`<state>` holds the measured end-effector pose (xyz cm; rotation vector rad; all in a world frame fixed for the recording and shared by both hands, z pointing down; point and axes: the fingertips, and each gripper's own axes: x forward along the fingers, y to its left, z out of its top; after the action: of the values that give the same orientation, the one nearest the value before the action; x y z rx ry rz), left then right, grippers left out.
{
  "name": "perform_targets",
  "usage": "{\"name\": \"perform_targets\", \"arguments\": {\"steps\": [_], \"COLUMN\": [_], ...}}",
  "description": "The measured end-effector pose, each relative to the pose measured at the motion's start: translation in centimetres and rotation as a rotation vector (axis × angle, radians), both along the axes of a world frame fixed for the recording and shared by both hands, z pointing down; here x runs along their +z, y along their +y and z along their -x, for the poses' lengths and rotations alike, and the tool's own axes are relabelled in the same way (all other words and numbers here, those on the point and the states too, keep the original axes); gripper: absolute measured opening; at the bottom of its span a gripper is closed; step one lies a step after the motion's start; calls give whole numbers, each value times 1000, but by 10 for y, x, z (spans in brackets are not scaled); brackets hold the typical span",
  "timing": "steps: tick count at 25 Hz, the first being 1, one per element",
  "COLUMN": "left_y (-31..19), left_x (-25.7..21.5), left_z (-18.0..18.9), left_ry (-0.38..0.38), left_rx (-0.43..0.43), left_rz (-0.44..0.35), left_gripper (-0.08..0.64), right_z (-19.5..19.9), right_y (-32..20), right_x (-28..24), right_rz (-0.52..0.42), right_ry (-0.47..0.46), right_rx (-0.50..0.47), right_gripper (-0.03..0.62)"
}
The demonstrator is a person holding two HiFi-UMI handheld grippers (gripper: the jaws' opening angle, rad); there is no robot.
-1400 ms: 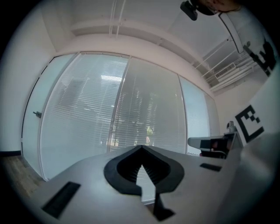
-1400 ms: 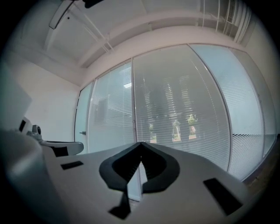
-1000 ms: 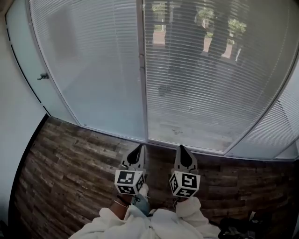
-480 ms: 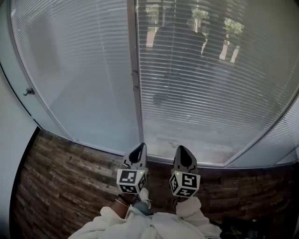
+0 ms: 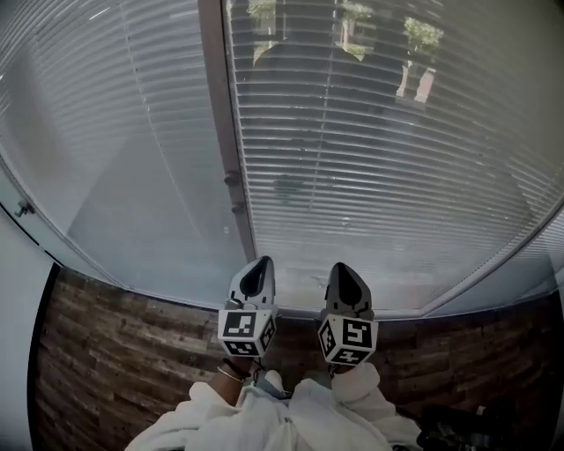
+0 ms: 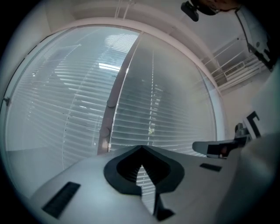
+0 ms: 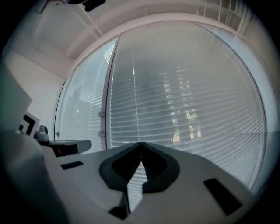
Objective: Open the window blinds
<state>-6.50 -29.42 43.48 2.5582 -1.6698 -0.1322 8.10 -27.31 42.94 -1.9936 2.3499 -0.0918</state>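
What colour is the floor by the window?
The floor is dark brown wooden planks; the head view shows it best.

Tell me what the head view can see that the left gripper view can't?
Only the head view shows the wooden floor and the person's white sleeves. Only the left gripper view shows the ceiling above the blinds. Both show the lowered blinds, the window post dividing them, the left tool and the right tool.
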Motion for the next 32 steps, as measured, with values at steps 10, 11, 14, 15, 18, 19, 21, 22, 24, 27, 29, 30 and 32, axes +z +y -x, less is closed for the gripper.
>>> {"name": "perform_targets", "arguments": {"steps": [10,11,14,15,18,19,21,22,24,27,29,30,32], "left_y": [-57,-62,-81,-87,-105,-111,-119,-120,-118,-115,-118,-120,-120], "left_x": [-15,-19,-15,-11,0,1,-3,-4,-7,-14,-16,-16,-17], "left_z": [37,41,50,55,69,70,72,74,73,73,76,76,74], "left_ry": [158,182,240,286,522,609,736,769,814,892,955,991,1056], "left_rx": [-287,-300,-317,-331,-379,-377,-357,-347,-318,-269,-251,-237,-194], "left_rz": [-14,10,87,122,257,289,297,288,272,239,237,240,242], "left_gripper": [155,178,181,180,38,0,0,2,2,51,52,54,54], "right_z": [-18,-20,-21,-19,-20,-23,-29,-32,-37,-41,-39,-38,-35], "right_y": [-51,-52,-53,-54,-58,-61,-64,-64,-62,-60,-59,-59,-58], "right_x": [-3,-5,4,7,2,-4,-12,-13,-13,-13,-14,-14,-13], "right_rz": [-14,-14,-6,-5,-4,-4,-4,-4,-3,-3,-7,-9,-11], "right_ry": [17,15,7,6,14,17,20,20,17,16,16,15,16], "right_rx": [-46,-49,-56,-60,-66,-64,-59,-54,-43,-36,-38,-39,-44], "right_gripper": [11,11,11,11,11,11,11,11,11,11,11,11,11]}}
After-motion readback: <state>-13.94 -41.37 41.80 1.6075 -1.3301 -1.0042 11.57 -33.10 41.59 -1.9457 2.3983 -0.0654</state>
